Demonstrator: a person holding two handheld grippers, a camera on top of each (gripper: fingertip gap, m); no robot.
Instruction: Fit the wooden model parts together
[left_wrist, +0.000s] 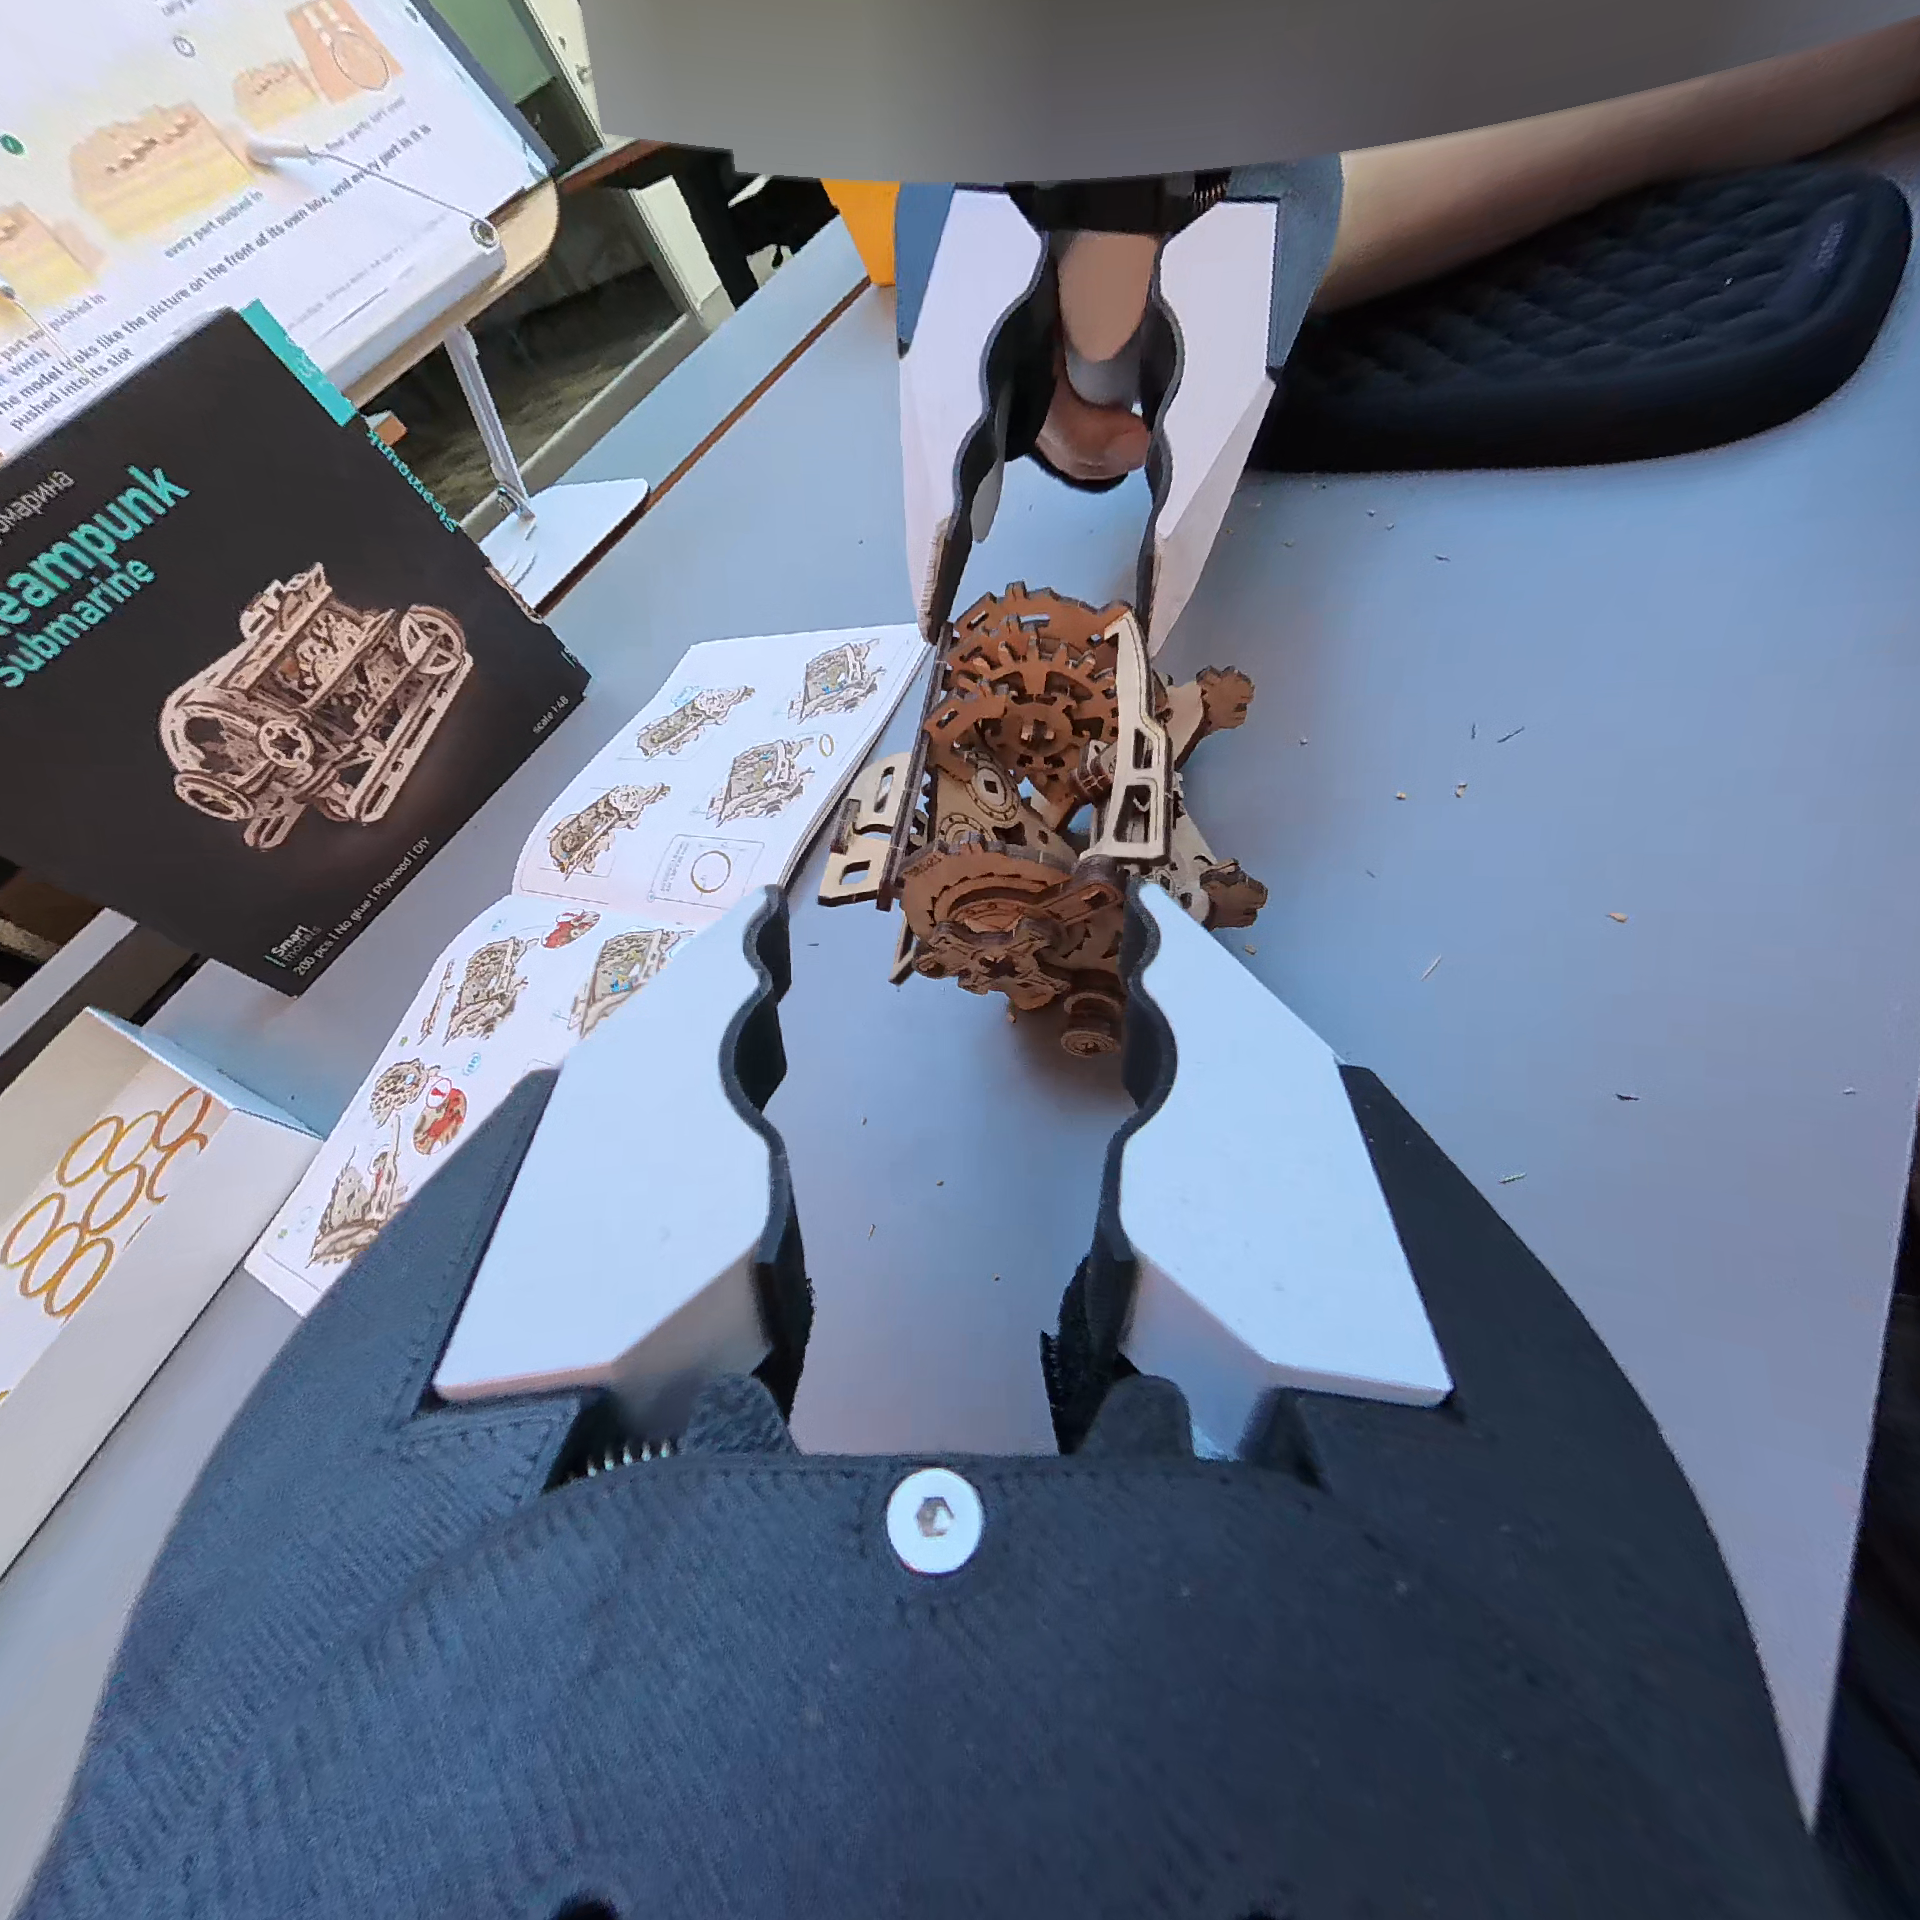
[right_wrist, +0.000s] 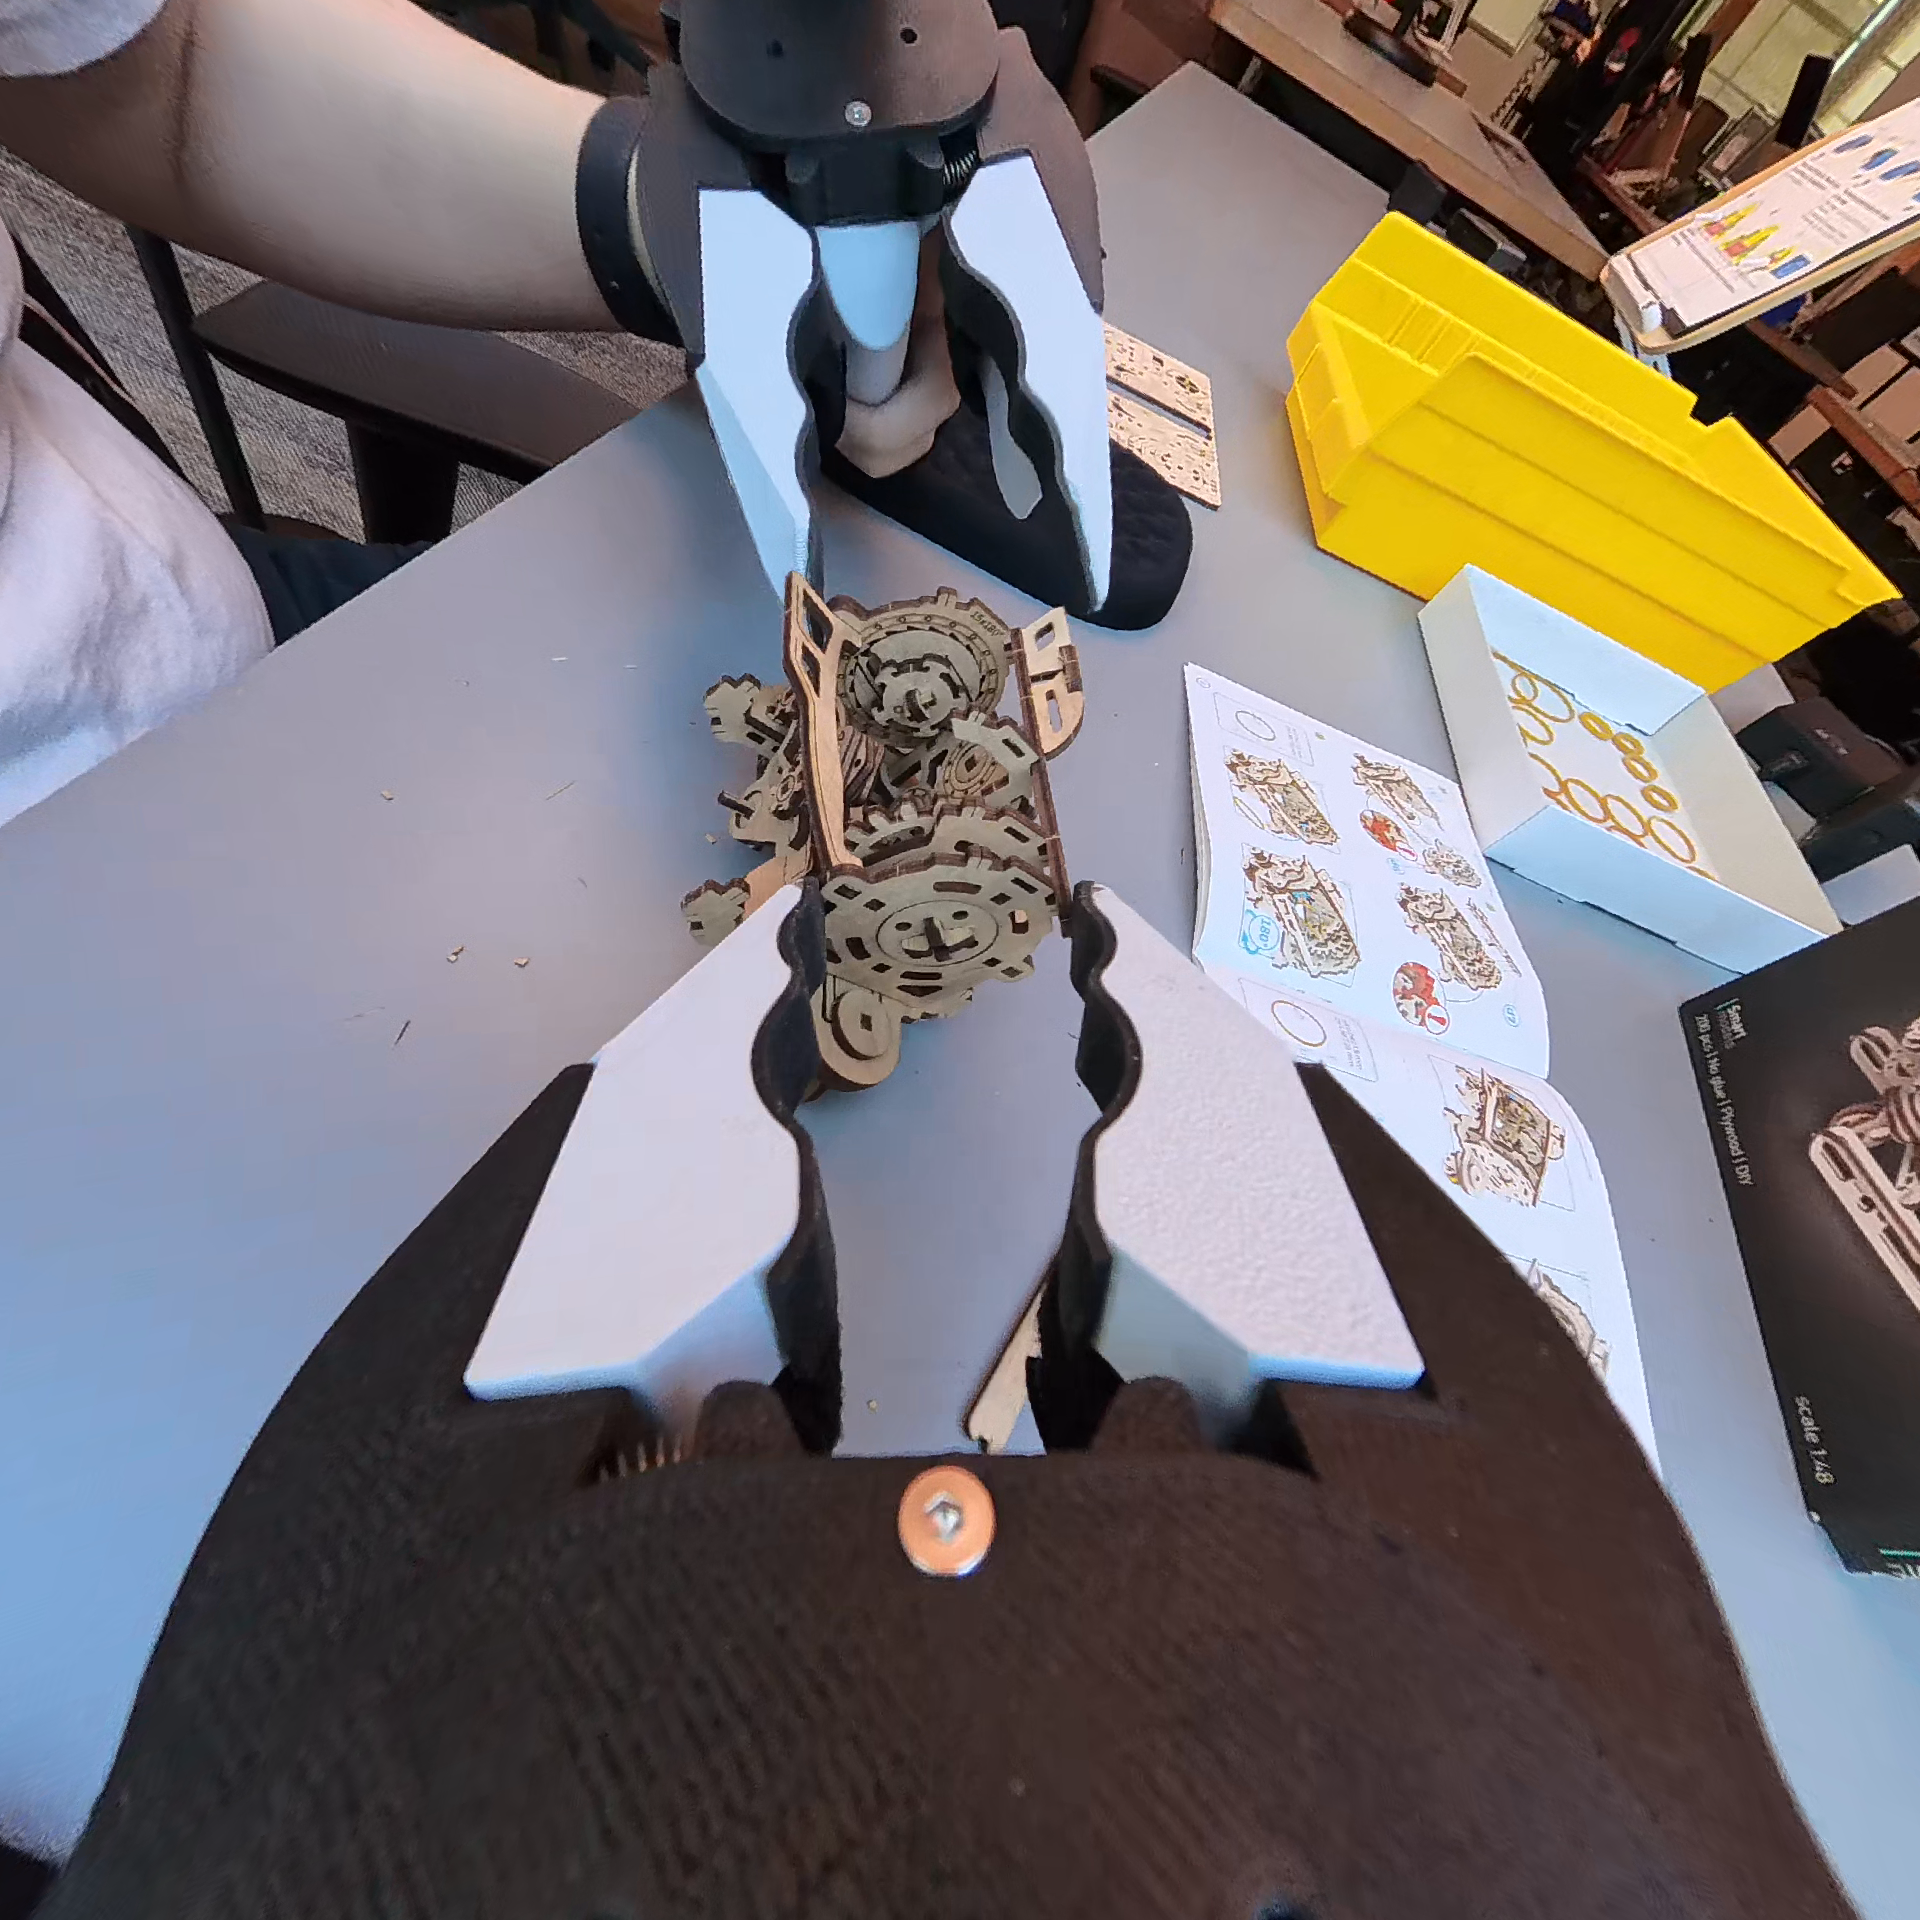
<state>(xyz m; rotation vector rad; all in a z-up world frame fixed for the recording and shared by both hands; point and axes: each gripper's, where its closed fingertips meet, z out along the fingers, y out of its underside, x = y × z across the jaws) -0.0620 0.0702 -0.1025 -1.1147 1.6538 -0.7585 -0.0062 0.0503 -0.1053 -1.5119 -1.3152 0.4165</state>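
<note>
Left wrist view: your left hand-held gripper (left_wrist: 951, 935) is spread, the wooden model (left_wrist: 1039, 810) at frame centre on the bench (left_wrist: 1558, 831), its near end between the tips

Right wrist view: your right hand-held gripper (right_wrist: 940, 914) is spread around the model's other end; squeeze unevenly and thin plywood frames could snap or gears pop loose

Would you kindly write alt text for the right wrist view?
A partly built wooden gear model stands on a grey table between two open grippers, the right gripper near and the left gripper opposite. An open instruction booklet lies to its right.
</note>
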